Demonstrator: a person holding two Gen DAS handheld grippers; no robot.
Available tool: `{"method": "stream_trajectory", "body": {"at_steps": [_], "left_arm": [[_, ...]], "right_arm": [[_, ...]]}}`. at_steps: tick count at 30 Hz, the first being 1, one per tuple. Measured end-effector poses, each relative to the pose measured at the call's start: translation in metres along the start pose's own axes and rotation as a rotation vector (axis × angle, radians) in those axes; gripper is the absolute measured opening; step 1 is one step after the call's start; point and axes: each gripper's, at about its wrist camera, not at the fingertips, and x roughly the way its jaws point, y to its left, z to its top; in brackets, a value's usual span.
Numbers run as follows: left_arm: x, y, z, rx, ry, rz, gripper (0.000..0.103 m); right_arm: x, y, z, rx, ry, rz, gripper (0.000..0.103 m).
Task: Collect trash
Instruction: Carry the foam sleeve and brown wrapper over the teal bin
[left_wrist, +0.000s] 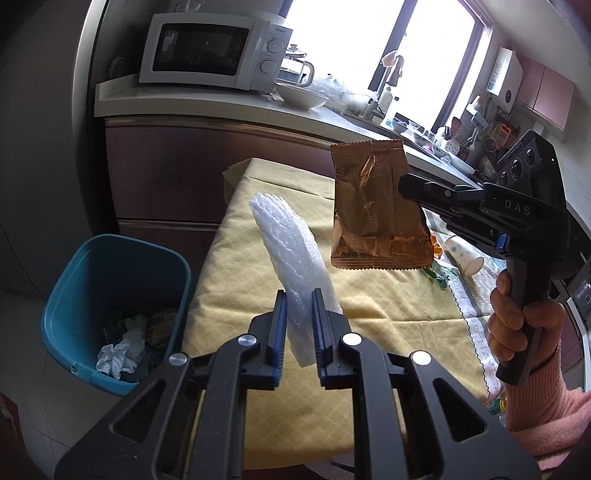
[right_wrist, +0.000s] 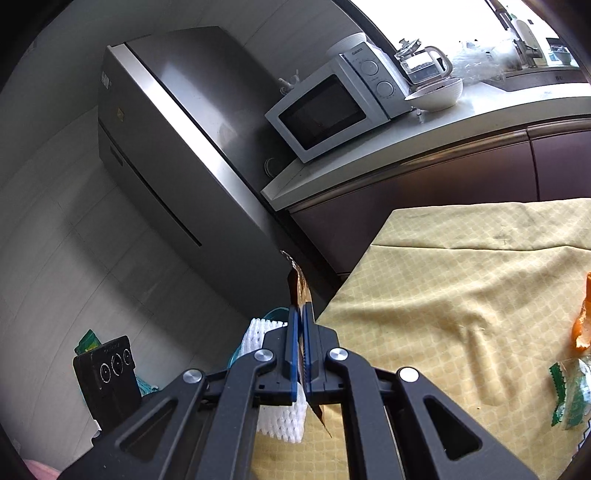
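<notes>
My left gripper (left_wrist: 300, 301) is shut on a white foam net sleeve (left_wrist: 286, 245), which sticks up and away over the yellow tablecloth (left_wrist: 388, 317). To its right, my right gripper (left_wrist: 402, 186) is shut on a crinkled copper foil wrapper (left_wrist: 369, 206) that hangs in the air above the table. In the right wrist view the right gripper (right_wrist: 300, 314) clamps the wrapper (right_wrist: 301, 286) edge-on, with the foam sleeve (right_wrist: 258, 332) just left of it. A blue bin (left_wrist: 110, 291) with crumpled tissues stands on the floor left of the table.
A paper cup (left_wrist: 463, 254), a green wrapper (right_wrist: 569, 395) and orange scraps (right_wrist: 583, 325) lie on the table's right side. Behind are a counter with a microwave (left_wrist: 210, 51), a white bowl (left_wrist: 301, 96) and a fridge (right_wrist: 177, 122). A hand (left_wrist: 517, 314) in a pink sleeve holds the right gripper.
</notes>
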Motion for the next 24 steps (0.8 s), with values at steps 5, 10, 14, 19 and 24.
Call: {"method": "stream_trajectory", "body": {"at_steps": [5, 10, 14, 19, 24], "left_arm": [[-0.015, 0.019, 0.000, -0.029, -0.024, 0.044, 0.014], [-0.028, 0.040, 0.001, -0.069, -0.043, 0.083, 0.014], [-0.038, 0.057, 0.001, -0.101, -0.061, 0.117, 0.014], [-0.047, 0.077, 0.001, -0.129, -0.075, 0.156, 0.014], [-0.050, 0.097, 0.000, -0.166, -0.078, 0.179, 0.014]], "right_arm": [[0.019, 0.011, 0.001, -0.010, 0.028, 0.030, 0.002], [0.039, 0.019, 0.001, -0.006, 0.059, 0.063, 0.002], [0.055, 0.027, 0.002, -0.016, 0.082, 0.075, 0.002], [0.076, 0.036, 0.002, -0.022, 0.112, 0.092, 0.002], [0.096, 0.048, 0.001, -0.040, 0.137, 0.104, 0.002]]}}
